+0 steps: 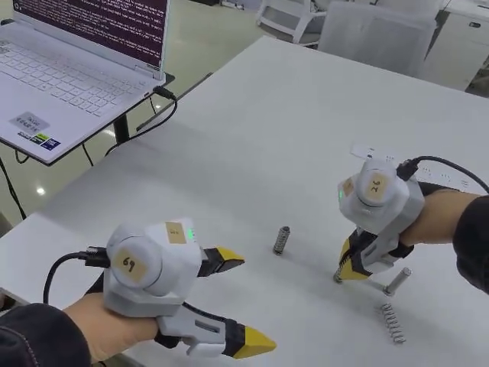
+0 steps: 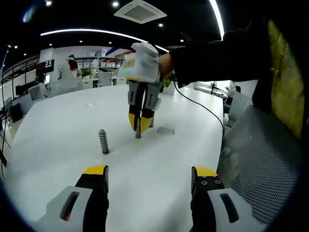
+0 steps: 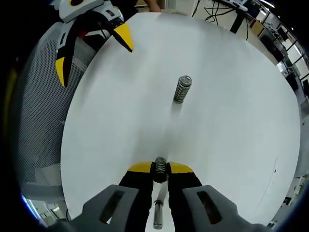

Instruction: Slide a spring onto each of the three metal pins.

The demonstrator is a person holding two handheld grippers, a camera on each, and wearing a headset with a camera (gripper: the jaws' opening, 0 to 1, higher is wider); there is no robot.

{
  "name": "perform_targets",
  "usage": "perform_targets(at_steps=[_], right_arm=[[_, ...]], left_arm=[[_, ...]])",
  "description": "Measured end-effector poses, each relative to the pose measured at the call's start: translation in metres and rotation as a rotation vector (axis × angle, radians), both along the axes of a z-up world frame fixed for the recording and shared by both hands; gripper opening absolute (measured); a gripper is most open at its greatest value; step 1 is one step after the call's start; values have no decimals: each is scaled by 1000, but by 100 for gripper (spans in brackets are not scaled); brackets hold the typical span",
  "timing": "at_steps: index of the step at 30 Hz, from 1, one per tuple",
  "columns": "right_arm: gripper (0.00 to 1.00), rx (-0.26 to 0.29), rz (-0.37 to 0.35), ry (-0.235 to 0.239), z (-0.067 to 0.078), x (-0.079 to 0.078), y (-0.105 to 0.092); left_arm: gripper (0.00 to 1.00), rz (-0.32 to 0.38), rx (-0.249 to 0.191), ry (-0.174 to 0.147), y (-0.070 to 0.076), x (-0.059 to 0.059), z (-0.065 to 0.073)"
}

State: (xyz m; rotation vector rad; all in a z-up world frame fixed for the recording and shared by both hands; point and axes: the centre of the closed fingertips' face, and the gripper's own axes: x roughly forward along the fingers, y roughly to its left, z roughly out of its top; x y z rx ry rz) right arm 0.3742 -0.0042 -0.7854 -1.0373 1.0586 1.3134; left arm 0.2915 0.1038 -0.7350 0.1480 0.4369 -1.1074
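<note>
Gripping a spring (image 3: 160,169) upright in the right tongs (image 1: 342,272), clenched, with its lower end down on the bench (image 1: 306,122) toward the near edge; cannot tell whether with a pin inside it or not. Holding the left tongs (image 1: 252,300) released and bare, low by the near left corner. Between the two tongs and apart from both, mid-bench: a finished pin (image 1: 281,240), upright, wearing its spring. Just beside the right tongs, toward the right edge, flat on the bench: a bare pin (image 1: 397,280). Closer again to the near edge, also flat: a loose spring (image 1: 393,322). Beyond the far left edge, on its own stand: an open laptop (image 1: 76,84).

Probably about a third done, going by the one dressed pin

Risks from here:
- toppling the held spring by letting go before seating it square, with no other support under it
- nudging the bare pin with the right tongs and rolling it toward the near edge
- knocking over the finished pin by swinging the left tongs in carelessly
- pinging the spring out sideways by squeezing too hard
</note>
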Motion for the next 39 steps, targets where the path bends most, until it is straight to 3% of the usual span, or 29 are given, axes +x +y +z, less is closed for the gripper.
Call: perform_targets(at_steps=[16, 23, 39], right_arm=[[9, 11, -12, -8, -1, 0, 2], [15, 15, -25, -13, -1, 0, 0], [21, 59, -82, -50, 16, 4, -4]], left_arm=[[65, -4, 3, 1, 0, -1, 0], [65, -6, 4, 2, 0, -1, 0], [65, -10, 9, 1, 0, -2, 0]])
